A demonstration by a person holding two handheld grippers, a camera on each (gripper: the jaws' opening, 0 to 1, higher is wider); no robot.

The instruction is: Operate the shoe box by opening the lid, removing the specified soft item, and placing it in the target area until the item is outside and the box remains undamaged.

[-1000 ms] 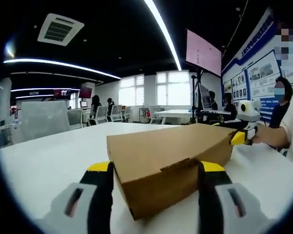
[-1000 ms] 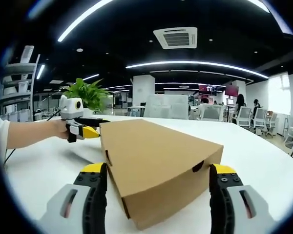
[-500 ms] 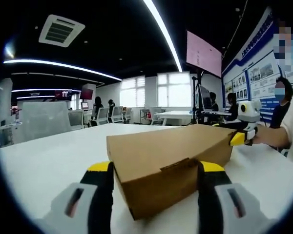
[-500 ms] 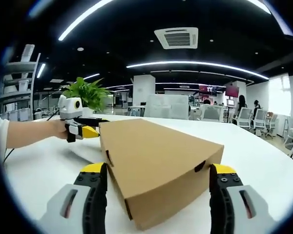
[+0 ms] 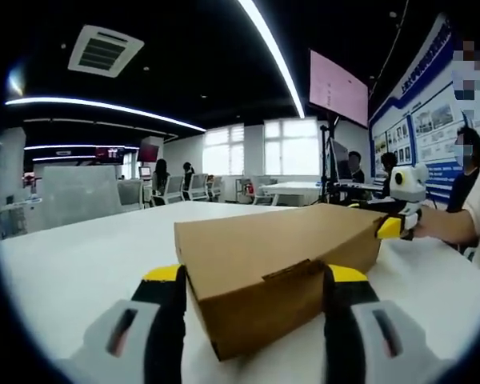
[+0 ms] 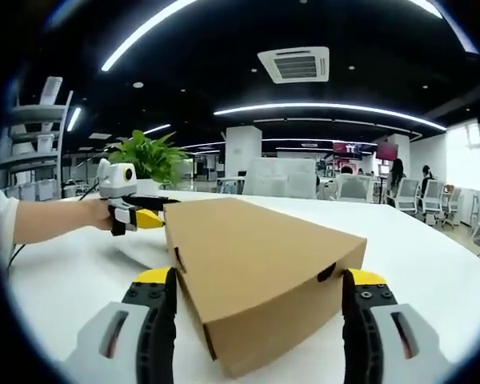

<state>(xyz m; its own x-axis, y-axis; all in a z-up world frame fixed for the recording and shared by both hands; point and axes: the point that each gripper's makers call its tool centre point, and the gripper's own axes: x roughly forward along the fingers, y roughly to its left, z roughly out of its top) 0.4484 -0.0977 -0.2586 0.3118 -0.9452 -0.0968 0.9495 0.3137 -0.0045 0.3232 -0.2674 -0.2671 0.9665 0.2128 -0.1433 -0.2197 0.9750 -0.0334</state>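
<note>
— Office ceiling lights overhead, white table (image 5: 72, 272) below, and the shoe box (image 5: 276, 268) sits shut in the middle of it; where are the claws?

— One at each end; left gripper (image 5: 256, 276) has its jaws spread wide, straddling one short end of the box, not clearly touching the cardboard; right gripper (image 6: 256, 280) is just as released around the other end; in the left gripper view you can see that other claw out by the far corner.

— So no lifting yet?

— Lid's flat, tab tucked in; I'd call this the very start of the opening step; the soft item must be inside, unseen.

— Next move?

— Probably one claw steadying the base while the other catches the lid's edge and tips it up gently; crush that thin cardboard and the box is spoiled.
</note>
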